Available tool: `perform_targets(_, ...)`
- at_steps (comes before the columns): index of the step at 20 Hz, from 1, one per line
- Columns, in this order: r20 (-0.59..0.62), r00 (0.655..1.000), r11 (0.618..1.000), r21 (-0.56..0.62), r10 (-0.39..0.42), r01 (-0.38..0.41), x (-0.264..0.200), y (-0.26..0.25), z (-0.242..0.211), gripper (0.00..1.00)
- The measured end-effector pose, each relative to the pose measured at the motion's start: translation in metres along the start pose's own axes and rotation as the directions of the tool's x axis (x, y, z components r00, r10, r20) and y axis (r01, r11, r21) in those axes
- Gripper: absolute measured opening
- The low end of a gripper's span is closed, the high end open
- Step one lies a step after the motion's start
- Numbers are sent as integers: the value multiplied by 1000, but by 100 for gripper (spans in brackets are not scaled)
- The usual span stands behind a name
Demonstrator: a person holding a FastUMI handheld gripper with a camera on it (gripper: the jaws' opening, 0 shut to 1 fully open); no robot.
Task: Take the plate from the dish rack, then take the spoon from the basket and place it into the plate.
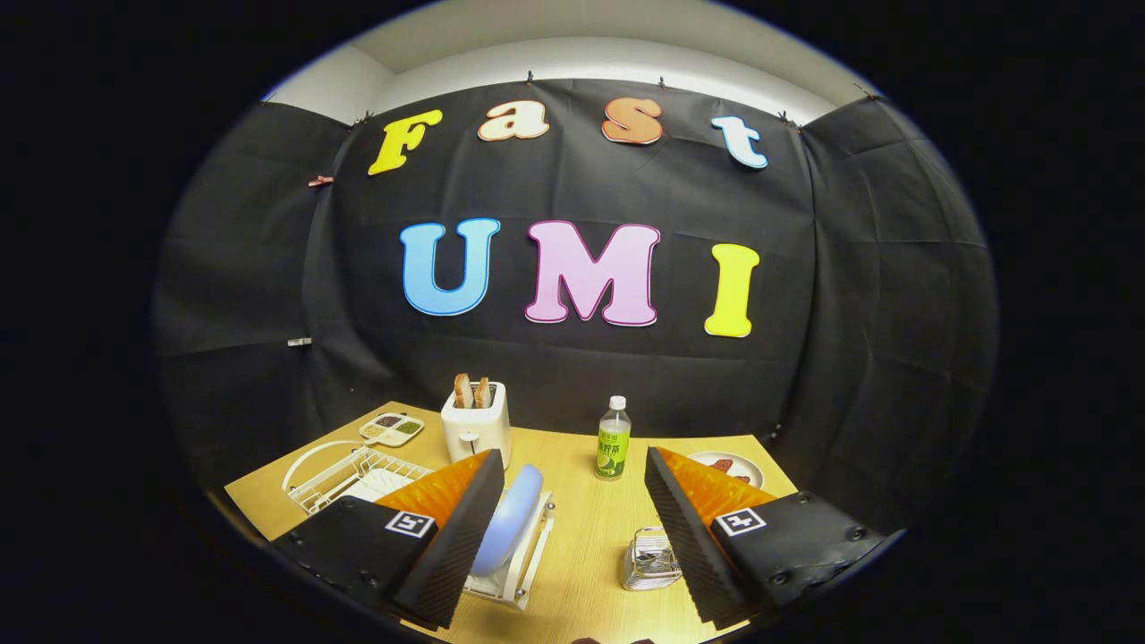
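A pale blue plate [512, 519] stands on edge in a small white dish rack [521, 572], right beside my left finger [456, 546]. A small wire basket [650, 559] holding a metal utensil sits on the wooden table [581, 537] just inside my right finger [684, 537]. My gripper [571, 537] hangs above the table with its fingers wide apart and nothing between them.
A white toaster [476, 427] with two bread slices stands at the back. A green bottle [613, 440] is beyond the fingers. A white wire basket [344, 474], a divided dish [392, 428] and a white plate with food [729, 467] sit around the table's sides.
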State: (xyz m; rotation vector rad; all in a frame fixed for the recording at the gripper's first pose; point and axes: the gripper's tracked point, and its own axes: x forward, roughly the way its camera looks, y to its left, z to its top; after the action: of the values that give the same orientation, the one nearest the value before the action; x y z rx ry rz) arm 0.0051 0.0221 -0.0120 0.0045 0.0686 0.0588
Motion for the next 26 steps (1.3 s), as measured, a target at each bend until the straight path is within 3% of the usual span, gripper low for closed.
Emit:
perform_targets(10, -100, 995, 992, -121, 20, -33, 50, 53, -5, 98)
perform_targets(16, -290, 956, 987, -158, -33, -13, 96, 64, -63, 95)
perform_targets(19, -413, 906, 982, -186, -95, 19, 109, 54, -100, 79)
perform_targets(22, -489, 857, 978, -197, -161, 71, 113, 42, -125, 70)
perform_targets(24, -522, 833, 978, -180, -185, 105, 114, 38, -136, 63)
perform_targets(25, -539, 821, 979, -166, -188, 116, 114, 38, -140, 54)
perform_targets(26, -559, 810, 983, -142, -176, 116, 114, 41, -146, 54)
